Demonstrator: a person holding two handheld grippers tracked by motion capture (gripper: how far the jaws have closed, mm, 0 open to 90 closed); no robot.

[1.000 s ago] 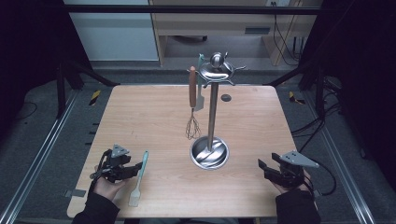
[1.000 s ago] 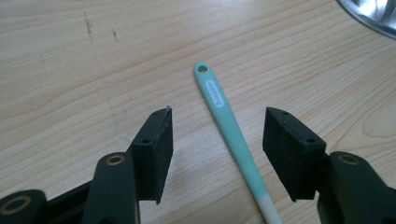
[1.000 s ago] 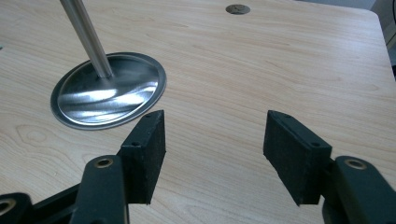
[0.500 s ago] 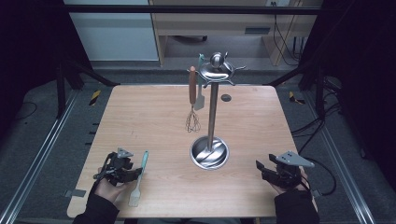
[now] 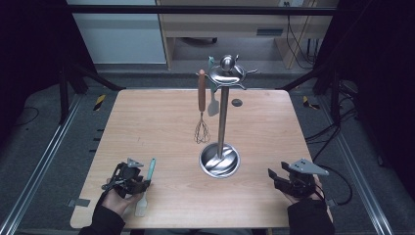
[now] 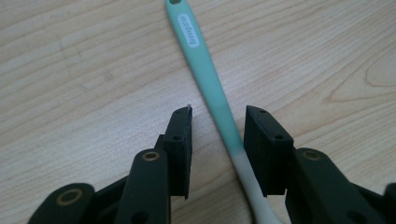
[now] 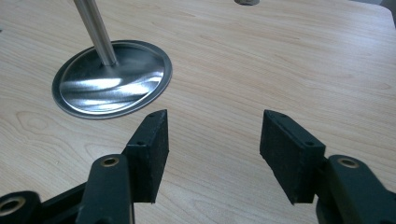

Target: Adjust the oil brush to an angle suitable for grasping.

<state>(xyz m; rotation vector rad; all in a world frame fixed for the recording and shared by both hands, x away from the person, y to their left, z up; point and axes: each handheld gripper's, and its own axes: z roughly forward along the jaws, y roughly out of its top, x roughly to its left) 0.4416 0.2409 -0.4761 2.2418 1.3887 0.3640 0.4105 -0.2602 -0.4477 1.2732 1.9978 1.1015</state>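
Our left gripper (image 6: 217,126) has its jaws spread, the teal spatula (image 6: 210,84) handle between them, untouched. Our right gripper (image 7: 212,140) has jaws spread over bare tabletop (image 7: 289,60), the stand base (image 7: 112,79) ahead-left.

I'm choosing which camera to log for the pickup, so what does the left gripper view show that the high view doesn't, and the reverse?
The left gripper view alone shows the white label on the mint spatula handle, and that the left gripper has its open jaws on either side of the handle, which lies nearer one of them. The high view alone shows the utensil stand with a hanging whisk, plus the right gripper near the table's front right. Both share the spatula, the left gripper and the wooden table.
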